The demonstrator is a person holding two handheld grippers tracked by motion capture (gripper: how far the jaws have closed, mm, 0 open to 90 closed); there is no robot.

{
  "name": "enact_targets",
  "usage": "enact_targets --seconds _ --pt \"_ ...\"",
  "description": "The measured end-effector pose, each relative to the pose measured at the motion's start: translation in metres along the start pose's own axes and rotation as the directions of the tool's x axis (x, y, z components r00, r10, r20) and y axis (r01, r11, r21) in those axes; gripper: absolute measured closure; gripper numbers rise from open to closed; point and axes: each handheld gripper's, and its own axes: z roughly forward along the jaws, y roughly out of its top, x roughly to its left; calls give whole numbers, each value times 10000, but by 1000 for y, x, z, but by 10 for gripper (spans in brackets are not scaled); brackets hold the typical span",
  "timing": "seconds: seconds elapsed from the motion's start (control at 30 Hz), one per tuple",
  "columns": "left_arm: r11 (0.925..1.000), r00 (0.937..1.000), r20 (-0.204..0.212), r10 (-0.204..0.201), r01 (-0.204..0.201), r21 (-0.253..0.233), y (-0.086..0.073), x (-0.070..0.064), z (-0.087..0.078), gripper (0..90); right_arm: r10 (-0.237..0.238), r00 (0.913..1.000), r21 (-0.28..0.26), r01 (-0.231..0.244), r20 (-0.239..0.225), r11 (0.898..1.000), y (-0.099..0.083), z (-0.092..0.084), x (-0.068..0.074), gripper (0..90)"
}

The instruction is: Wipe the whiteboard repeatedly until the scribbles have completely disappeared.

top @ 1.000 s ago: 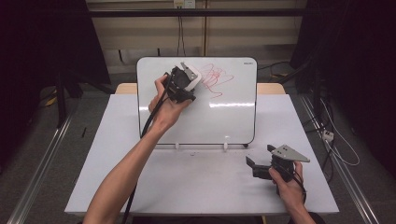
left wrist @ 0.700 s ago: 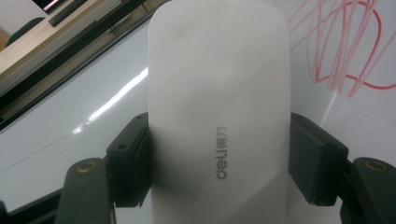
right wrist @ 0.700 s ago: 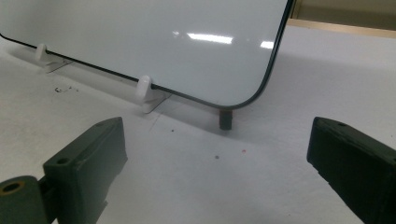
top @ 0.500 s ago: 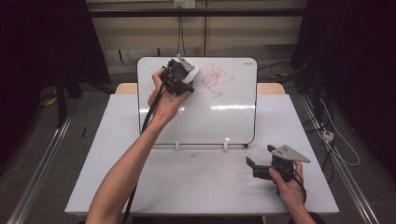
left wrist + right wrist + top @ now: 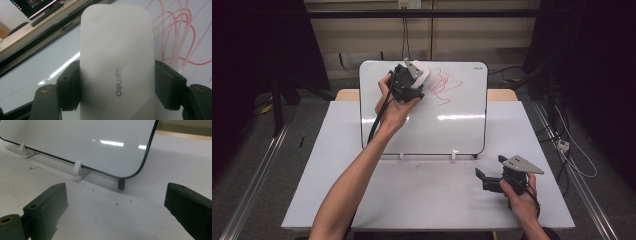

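Left claw [image 5: 416, 75] clamps a white eraser [image 5: 116, 62] against the whiteboard [image 5: 447, 127], apparently beside the red scribble [image 5: 444, 85]; right claw [image 5: 486, 179] rests wide open, empty, on the surface [image 5: 422, 200].

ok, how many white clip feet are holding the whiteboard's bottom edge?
2. One clip foot sits left of centre under the whiteboard, the other right of centre. A dark peg also props the right corner; more may be hidden.

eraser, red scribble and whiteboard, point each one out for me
eraser [image 5: 116, 57], left gripper view, middle of its white back
red scribble [image 5: 444, 85], high view, centre of the tangle
whiteboard [image 5: 437, 132], high view, bare lower part of its face
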Motion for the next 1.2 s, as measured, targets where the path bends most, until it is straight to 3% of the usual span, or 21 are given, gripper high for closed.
enact_targets --seconds 0.33,0.4,0.83,1.1,1.2 --pt "9985 9986 -82 525 -526 -163 3 -13 3 311 5 10000 -3 -5 -1 10000 0 0 0 47" --pt "9968 9969 39 782 -781 -138 3 -17 4 311 -7 10000 11 7 10 10000 0 0 0 48" --pt "9912 9907 319 1322 -1320 -84 0 -43 7 311 -15 10000 -14 15 10 10000 0 0 1 47" --pt "9831 9814 583 1831 -1825 -162 -7 -65 6 311 -30 10000 -2 30 -9 10000 0 0 1 47" --pt "9752 9719 809 2211 -2203 -197 -10 -79 6 311 -32 10000 -2 32 11 10000 0 0 1 47"
